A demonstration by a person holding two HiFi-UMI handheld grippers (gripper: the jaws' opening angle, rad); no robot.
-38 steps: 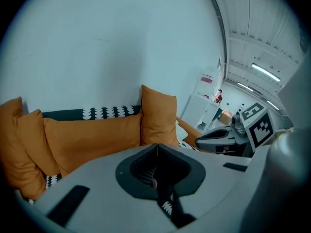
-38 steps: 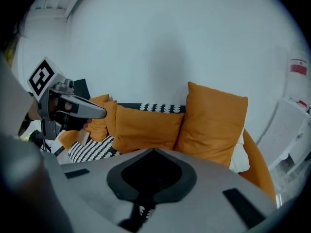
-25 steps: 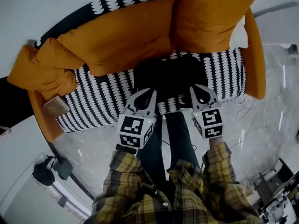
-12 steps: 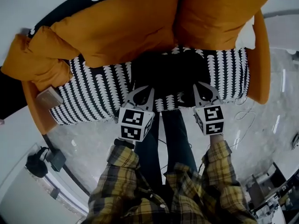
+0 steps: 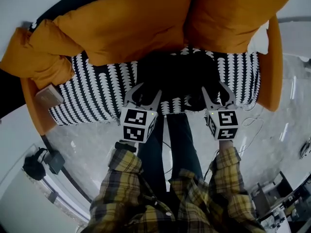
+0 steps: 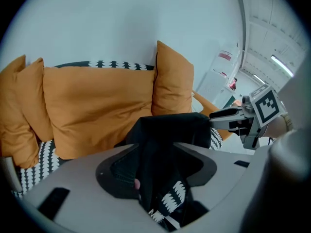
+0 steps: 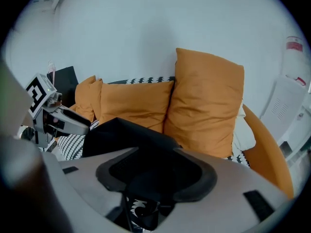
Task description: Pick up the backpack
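A black backpack (image 5: 175,76) lies on the patterned sofa seat (image 5: 97,101), against the orange cushions. My left gripper (image 5: 144,93) is at its near left edge. Its jaws have just been opening and stand apart, with a fold of black backpack fabric (image 6: 165,144) between them, the pads not pressing. My right gripper (image 5: 216,93) is at the near right edge. Its jaws have also just been opening and straddle a dark part of the backpack (image 7: 126,135) without clamping it. Each gripper view shows the other gripper: the right gripper (image 6: 243,123) and the left gripper (image 7: 53,115).
Large orange cushions (image 5: 126,28) line the sofa back, with a tall one (image 5: 233,18) at the right. A small box (image 5: 48,97) rests on the orange left arm. Cables (image 5: 252,125) lie on the shiny floor, dark gear (image 5: 34,165) at the lower left. The person's legs (image 5: 170,144) stand before the seat.
Both grippers have come lower and closer to the backpack's near edge. Their jaws, together in the earlier frames, now stand spread apart around the black fabric.
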